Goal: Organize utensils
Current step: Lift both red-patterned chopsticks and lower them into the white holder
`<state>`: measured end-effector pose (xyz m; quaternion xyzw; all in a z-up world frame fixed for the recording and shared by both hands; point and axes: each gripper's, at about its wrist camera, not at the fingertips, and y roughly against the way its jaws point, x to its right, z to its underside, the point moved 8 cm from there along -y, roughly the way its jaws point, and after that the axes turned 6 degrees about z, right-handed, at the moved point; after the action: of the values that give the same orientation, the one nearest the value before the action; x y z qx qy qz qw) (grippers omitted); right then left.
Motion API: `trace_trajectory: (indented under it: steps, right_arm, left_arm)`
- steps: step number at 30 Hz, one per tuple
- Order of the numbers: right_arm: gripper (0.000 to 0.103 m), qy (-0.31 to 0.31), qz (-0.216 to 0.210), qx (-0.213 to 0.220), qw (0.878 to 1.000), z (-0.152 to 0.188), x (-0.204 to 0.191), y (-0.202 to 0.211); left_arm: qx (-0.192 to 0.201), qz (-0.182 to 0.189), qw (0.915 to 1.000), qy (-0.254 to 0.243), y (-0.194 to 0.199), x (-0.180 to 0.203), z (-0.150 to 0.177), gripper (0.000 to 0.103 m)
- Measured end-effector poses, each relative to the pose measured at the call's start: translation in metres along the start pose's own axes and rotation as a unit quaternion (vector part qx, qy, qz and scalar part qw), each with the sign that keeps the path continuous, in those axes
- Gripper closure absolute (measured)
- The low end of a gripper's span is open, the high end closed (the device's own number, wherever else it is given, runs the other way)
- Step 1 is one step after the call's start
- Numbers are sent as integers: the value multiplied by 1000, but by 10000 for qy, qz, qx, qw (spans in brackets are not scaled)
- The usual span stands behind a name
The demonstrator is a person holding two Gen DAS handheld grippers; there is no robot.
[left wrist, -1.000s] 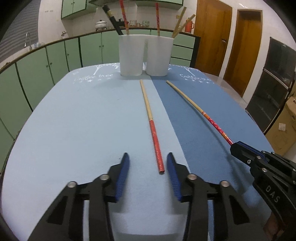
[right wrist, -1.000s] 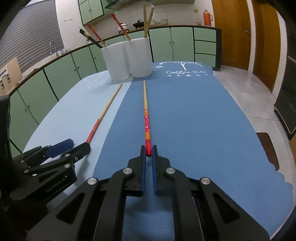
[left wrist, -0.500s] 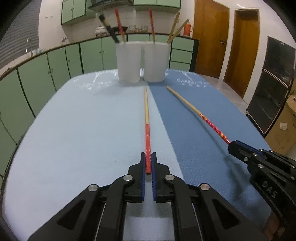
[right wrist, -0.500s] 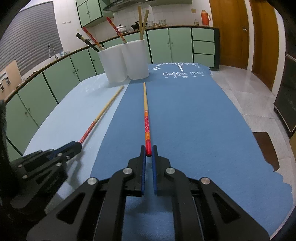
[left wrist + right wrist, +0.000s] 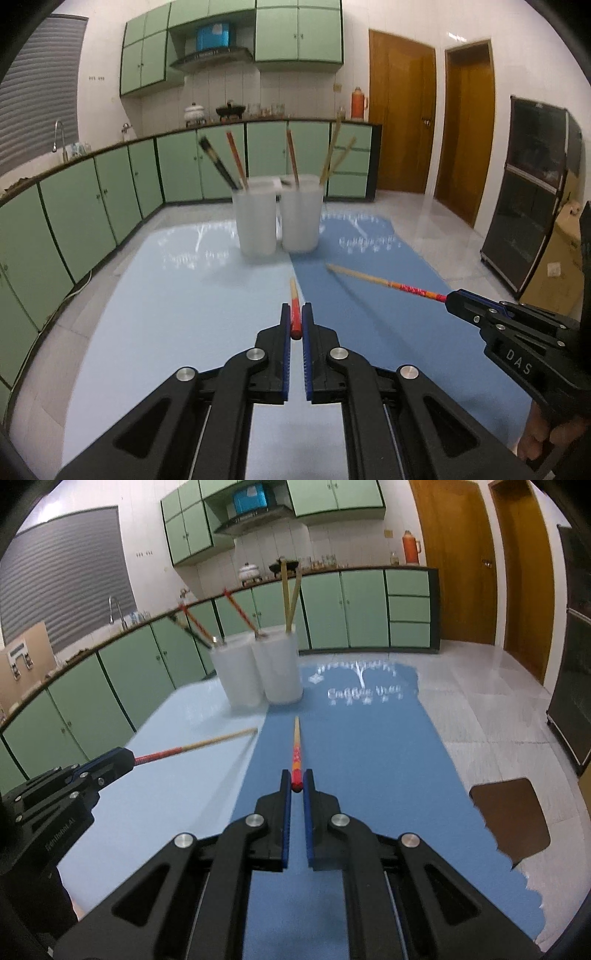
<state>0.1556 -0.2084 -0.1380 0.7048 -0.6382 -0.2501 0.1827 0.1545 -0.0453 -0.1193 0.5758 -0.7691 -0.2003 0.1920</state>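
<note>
Both tongs, left (image 5: 295, 325) and right (image 5: 296, 784), pinch a chopstick by its very end; the long shafts could swivel, missing the cups (image 5: 279, 218) at twelve o'clock.

Two white utensil cups (image 5: 257, 218) (image 5: 300, 214) stand side by side at the far end of the tabletop. Five chopsticks rise from them: two from the left cup (image 5: 220, 163), three from the right cup (image 5: 293, 156). Two more chopsticks are off the cloth, one in each of the two grippers (image 5: 294, 314) (image 5: 296, 754). Two mats cover the tabletop, one light blue (image 5: 166, 306), one darker blue (image 5: 369, 760).
</note>
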Motion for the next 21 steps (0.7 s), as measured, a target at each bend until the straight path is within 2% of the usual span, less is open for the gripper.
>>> trace_trajectory:
  steps: [9,21]
  right_arm:
    - [98,64,-386,346,9986,-62,-6,25]
    - [98,305,-964,106,9948,-129,-28,25]
  left_arm:
    - [505,95,9986,-100,15,-6,-58,97]
    - [633,399,9972,-78,19,-10,-96,98]
